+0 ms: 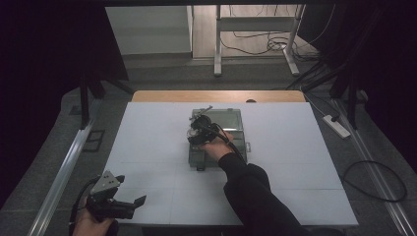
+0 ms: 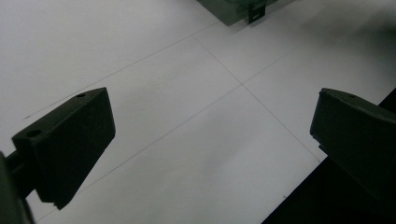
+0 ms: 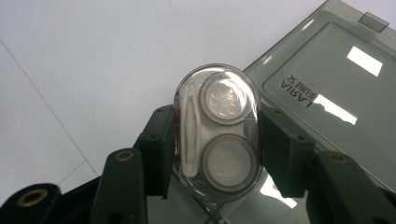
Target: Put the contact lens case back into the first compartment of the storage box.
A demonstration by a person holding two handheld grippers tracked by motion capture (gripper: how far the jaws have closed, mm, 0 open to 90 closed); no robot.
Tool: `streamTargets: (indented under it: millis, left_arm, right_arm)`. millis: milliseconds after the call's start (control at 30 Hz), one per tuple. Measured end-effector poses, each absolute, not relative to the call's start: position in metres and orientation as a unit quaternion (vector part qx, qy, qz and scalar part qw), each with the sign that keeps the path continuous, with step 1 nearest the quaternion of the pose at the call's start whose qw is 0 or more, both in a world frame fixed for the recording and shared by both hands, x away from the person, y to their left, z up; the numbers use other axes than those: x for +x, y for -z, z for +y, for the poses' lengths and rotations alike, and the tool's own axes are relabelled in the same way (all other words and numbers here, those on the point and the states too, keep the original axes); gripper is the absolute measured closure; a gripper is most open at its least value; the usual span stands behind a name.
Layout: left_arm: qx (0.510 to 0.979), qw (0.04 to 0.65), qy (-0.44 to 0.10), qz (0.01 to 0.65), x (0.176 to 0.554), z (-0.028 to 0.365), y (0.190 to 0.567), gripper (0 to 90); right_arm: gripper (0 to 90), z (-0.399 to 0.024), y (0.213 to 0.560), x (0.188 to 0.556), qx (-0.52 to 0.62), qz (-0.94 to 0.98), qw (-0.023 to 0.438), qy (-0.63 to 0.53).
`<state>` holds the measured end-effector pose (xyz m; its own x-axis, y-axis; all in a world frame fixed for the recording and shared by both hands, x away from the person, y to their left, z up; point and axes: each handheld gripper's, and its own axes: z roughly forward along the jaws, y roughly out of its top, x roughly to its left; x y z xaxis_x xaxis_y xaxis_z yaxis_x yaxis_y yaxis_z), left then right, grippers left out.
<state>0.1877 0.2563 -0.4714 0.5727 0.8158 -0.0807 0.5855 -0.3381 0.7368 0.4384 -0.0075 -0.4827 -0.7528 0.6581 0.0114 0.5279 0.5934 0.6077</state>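
My right gripper [image 3: 217, 137] is shut on a clear oval contact lens case [image 3: 217, 130] with two round wells and a white strip along one side. It holds the case just above the open lid of a smoky grey plastic box [image 3: 322, 93]. In the high view that gripper [image 1: 200, 132] hovers over the left part of the box [image 1: 231, 120] at the table's middle. My left gripper [image 1: 129, 206] rests near the front left corner of the table, open, with bare white surface between its pads [image 2: 65, 144].
The white table top [image 1: 147, 147] has thin seam lines and a wooden strip along its far edge. A corner of the grey box with a black latch [image 2: 256, 14] lies ahead of the left gripper. Beyond the table lie cables and a power strip [image 1: 337, 126].
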Motion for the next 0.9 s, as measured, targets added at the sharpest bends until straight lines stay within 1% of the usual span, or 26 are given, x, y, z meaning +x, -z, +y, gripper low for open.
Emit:
streamTargets:
  millis: [233, 300, 467, 600, 667, 833, 900]
  left_arm:
    - [0.803, 0.376, -0.153, 0.436, 0.188, 0.256, 0.471, 0.0]
    - [0.803, 0.376, -0.153, 0.436, 0.188, 0.256, 0.471, 0.0]
    - [0.804, 0.375, -0.154, 0.435, 0.188, 0.256, 0.471, 0.0]
    - [0.804, 0.375, -0.154, 0.436, 0.188, 0.256, 0.471, 0.0]
    - [0.804, 0.376, -0.154, 0.435, 0.188, 0.256, 0.471, 0.0]
    - [0.803, 0.376, -0.153, 0.436, 0.188, 0.256, 0.471, 0.0]
    - [0.803, 0.376, -0.153, 0.436, 0.188, 0.256, 0.471, 0.0]
  right_arm:
    - [47.5, -0.007, 0.485, 0.437, 0.334, 0.889, 0.119, -0.29]
    - [43.9, -0.007, 0.484, 0.436, 0.331, 0.891, 0.117, -0.289]
    - [35.5, -0.009, 0.48, 0.435, 0.323, 0.893, 0.132, -0.285]
    - [22.2, -0.013, 0.478, 0.436, 0.325, 0.896, 0.128, -0.276]
    - [18.2, -0.014, 0.479, 0.436, 0.326, 0.898, 0.133, -0.265]
    - [14.4, -0.017, 0.479, 0.434, 0.317, 0.902, 0.116, -0.268]
    - [10.8, -0.019, 0.478, 0.432, 0.314, 0.902, 0.106, -0.279]
